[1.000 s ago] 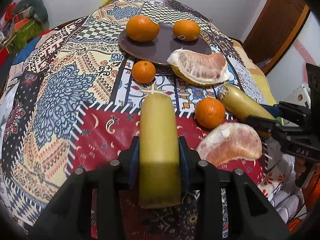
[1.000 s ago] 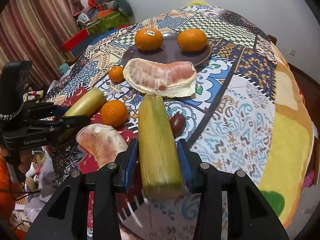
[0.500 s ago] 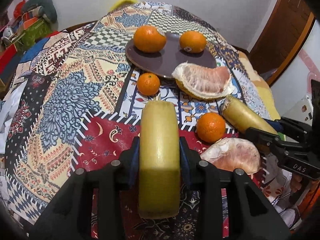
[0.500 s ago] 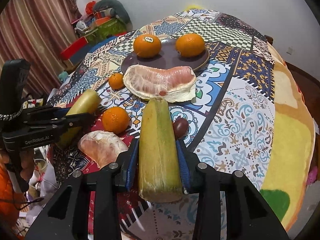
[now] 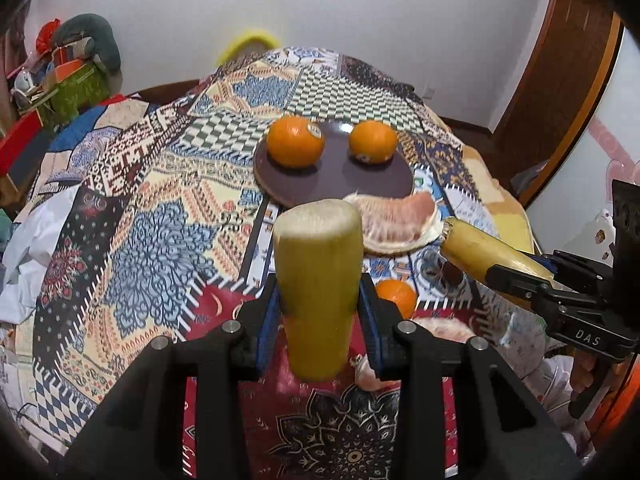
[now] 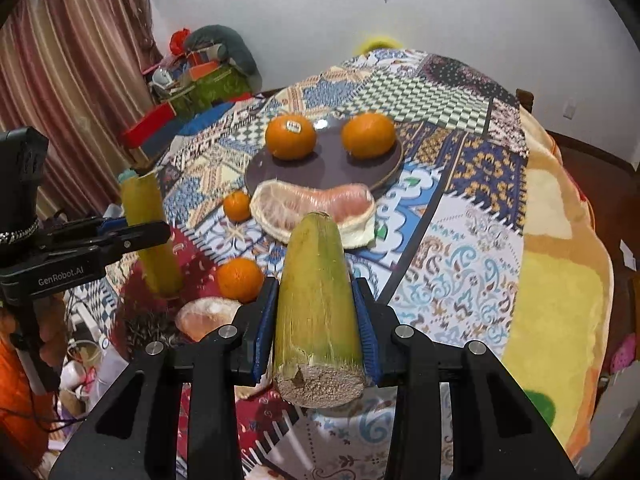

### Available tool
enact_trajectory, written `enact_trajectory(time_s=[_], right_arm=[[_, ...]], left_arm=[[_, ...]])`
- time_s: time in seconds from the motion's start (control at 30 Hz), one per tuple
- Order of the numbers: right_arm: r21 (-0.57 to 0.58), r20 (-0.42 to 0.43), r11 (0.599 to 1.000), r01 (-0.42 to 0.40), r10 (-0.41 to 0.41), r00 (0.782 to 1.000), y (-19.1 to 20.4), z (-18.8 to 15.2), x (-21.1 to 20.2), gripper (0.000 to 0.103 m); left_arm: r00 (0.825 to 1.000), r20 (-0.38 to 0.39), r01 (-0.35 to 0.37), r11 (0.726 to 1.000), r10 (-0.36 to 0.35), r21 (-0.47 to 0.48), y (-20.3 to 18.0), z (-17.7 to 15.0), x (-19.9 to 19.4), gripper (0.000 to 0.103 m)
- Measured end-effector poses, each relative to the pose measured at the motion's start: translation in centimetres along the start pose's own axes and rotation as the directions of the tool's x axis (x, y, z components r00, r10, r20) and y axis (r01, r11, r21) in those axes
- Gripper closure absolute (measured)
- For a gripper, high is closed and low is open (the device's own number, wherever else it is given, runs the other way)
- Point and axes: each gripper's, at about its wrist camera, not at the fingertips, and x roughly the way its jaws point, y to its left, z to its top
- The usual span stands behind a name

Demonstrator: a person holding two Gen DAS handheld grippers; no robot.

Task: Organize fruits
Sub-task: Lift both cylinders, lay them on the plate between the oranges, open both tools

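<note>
My left gripper (image 5: 318, 310) is shut on a yellow cane piece (image 5: 318, 280), held upright above the patchwork cloth. My right gripper (image 6: 316, 314) is shut on a greenish cane piece (image 6: 316, 300), also lifted. Each gripper shows in the other's view: the right gripper (image 5: 520, 278) at the right edge, the left gripper (image 6: 132, 236) at the left. A dark plate (image 5: 336, 184) carries two oranges (image 5: 295, 142) (image 5: 373, 142). In front of the plate (image 6: 320, 168) lies an open pomelo half (image 6: 312, 208). Two tangerines (image 6: 237, 206) (image 6: 240, 280) and a pomelo segment (image 6: 208, 316) lie near the table's front.
A small dark fruit (image 5: 452, 274) sits on the cloth under the right gripper's cane. Piled clutter (image 6: 200, 76) and a curtain (image 6: 72, 92) stand at the back left. A wooden door frame (image 5: 560, 100) is at the right.
Both grippers have risen with their cane pieces, which now hang clear of the cloth. Both views have tipped upward and show more of the wall.
</note>
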Motion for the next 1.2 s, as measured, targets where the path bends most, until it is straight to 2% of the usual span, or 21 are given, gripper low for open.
enact_trajectory(time_s=[0.57, 0.9, 1.2], right_arm=[[0.022, 0.101, 1.000, -0.003, 0.000, 0.995, -1.5, 4.6, 0.1, 0.069], [0.002, 0.115, 1.000, -0.014, 0.014, 0.993, -1.9, 7.3, 2.4, 0.069], [-0.011, 0.118, 1.000, -0.018, 0.019, 0.993, -2.3, 9.7, 5.2, 0.069]], left_arm=[[0.995, 0.094, 0.042, 0.999, -0.043, 0.013, -0.6, 5.0, -0.1, 0.066], [0.993, 0.106, 0.043, 0.999, -0.044, 0.011, 0.2, 7.7, 2.3, 0.066], [0.996, 0.079, 0.043, 0.998, -0.046, 0.038, 0.1, 9.3, 5.2, 0.066]])
